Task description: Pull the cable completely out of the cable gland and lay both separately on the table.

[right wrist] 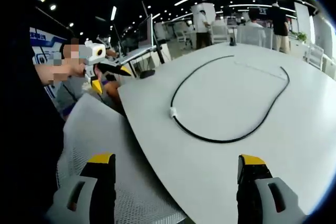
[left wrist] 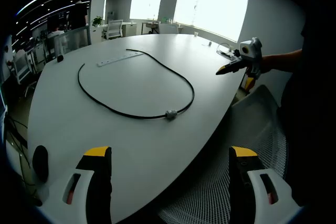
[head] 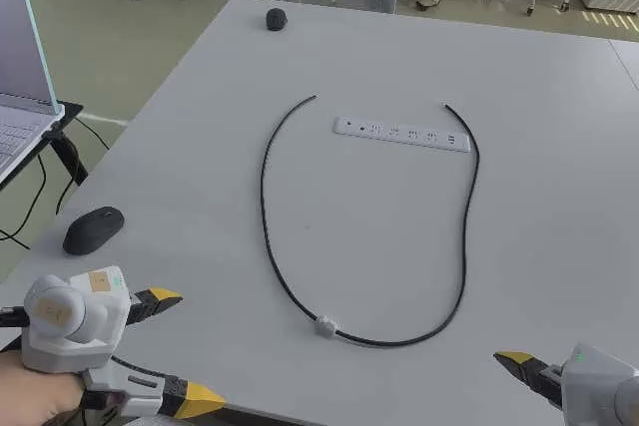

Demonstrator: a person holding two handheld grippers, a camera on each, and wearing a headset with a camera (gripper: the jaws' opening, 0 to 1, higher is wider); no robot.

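1. State of play: the cable lies in an open loop on the worktop, both ends on the far side flanking the power strip. The cable gland is threaded on it at the near bend, close to your edge and between your two tools.
2. Left gripper and right gripper hover off the near edge, fingers spread wide, holding nothing. Nothing is gripped yet, so the reach-in comes first.
3. Take the gland with the left fingers, squarely across its body so it can't roll.
4. Pinch the cable with the right fingers just beside the gland on the right-hand run. The left run looks shorter, so less cable has to slide through.
5. Pull straight along the cable's line, not upward; a kink at the gland mouth would likely bind.
6. Expect to re-grip several times — keep the trailing end from sweeping the power strip.
7. Set the two down well apart.
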